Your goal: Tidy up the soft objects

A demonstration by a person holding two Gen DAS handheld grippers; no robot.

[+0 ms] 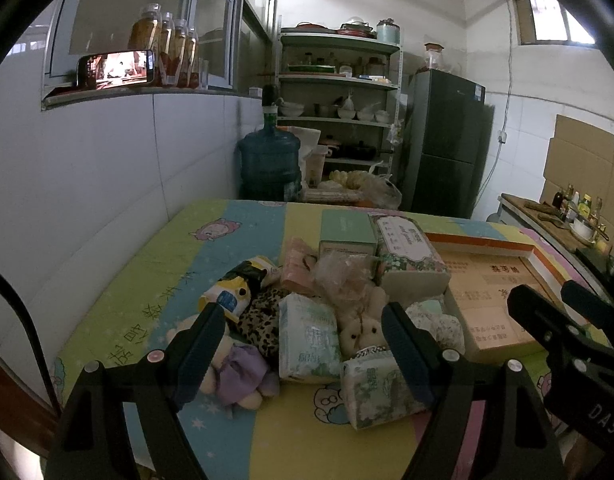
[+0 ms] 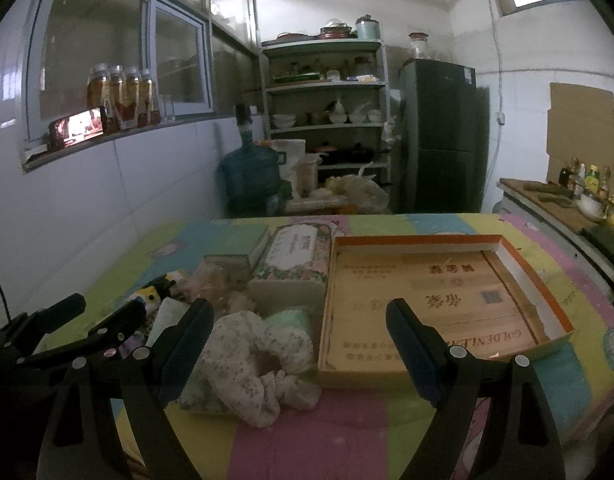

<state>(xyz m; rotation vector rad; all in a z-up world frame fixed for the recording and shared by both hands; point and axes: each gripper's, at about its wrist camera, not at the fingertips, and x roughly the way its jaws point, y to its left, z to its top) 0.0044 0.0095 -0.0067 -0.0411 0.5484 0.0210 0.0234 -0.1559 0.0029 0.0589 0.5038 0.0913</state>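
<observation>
A pile of soft things lies on the colourful table cover (image 1: 155, 264): tissue packs (image 1: 307, 336), a small beige plush rabbit (image 1: 363, 330), a leopard-print cloth (image 1: 263, 316), a plush in purple (image 1: 237, 372) and a floral cloth (image 2: 247, 360). An open, shallow cardboard box (image 2: 439, 304) with an orange rim sits right of the pile; it holds nothing. My left gripper (image 1: 305, 344) is open and empty, above the tissue packs. My right gripper (image 2: 299, 340) is open and empty, over the floral cloth and the box's left edge. Each gripper shows in the other's view.
A floral tissue box (image 1: 407, 256) and a green box (image 1: 349, 232) stand behind the pile. A water jug (image 1: 269, 164), shelves (image 1: 339, 112) and a fridge (image 1: 447, 144) stand beyond the table. A counter with bottles (image 1: 575, 208) is at the right.
</observation>
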